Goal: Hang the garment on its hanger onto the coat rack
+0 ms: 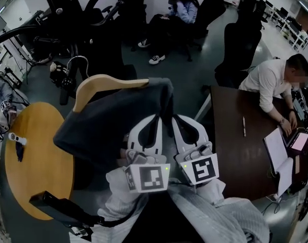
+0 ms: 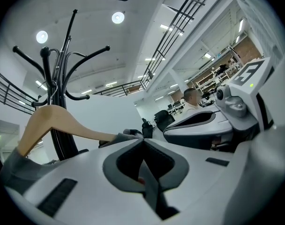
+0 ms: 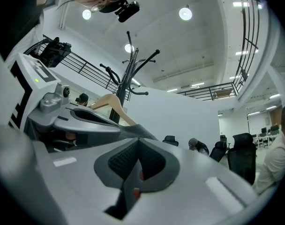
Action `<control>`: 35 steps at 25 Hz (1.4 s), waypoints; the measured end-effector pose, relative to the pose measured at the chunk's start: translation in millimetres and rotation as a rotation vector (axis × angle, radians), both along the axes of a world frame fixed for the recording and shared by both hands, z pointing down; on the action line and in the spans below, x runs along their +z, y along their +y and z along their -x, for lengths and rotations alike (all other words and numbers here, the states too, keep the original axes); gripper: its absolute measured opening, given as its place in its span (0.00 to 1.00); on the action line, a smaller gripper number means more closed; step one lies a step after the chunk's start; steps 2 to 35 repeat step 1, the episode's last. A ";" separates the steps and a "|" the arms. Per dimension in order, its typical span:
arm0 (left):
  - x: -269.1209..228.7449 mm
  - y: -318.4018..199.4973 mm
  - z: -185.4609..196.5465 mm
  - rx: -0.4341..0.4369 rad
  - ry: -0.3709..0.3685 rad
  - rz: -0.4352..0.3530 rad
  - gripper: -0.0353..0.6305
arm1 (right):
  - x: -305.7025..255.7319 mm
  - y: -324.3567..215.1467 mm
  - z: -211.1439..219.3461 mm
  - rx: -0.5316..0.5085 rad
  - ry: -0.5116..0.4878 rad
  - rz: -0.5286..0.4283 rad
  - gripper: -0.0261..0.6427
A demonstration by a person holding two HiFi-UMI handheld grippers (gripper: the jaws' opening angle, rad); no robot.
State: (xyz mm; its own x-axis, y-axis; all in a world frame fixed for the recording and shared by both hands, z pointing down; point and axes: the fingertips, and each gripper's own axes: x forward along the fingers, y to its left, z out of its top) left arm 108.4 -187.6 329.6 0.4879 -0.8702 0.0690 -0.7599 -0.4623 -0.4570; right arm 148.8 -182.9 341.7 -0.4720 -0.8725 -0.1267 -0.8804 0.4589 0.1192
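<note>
Where garment (image 1: 103, 130) drapes off hanger (image 1: 106, 83) end, left fingers (image 1: 139, 135), right fingers (image 1: 194, 135) pinch it shut.

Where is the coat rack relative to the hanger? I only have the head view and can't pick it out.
Observer: In the left gripper view the coat rack rises right behind the wooden hanger, with its black arms spreading above.
Operator: Are the left jaws actually closed?
Observer: Yes. The left gripper is shut, with dark garment fabric at its tips.
Operator: And the right?
Observer: The right gripper is shut too, with a fold of the garment right at its tips.
</note>
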 end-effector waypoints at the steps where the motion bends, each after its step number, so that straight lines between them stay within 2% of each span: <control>1: 1.6 2.2 -1.0 0.008 -0.005 0.005 0.06 | 2.1 2.2 -1.8 0.011 -0.004 0.005 0.04; 35: 1.6 2.2 -1.0 0.008 -0.005 0.005 0.06 | 2.1 2.2 -1.8 0.011 -0.004 0.005 0.04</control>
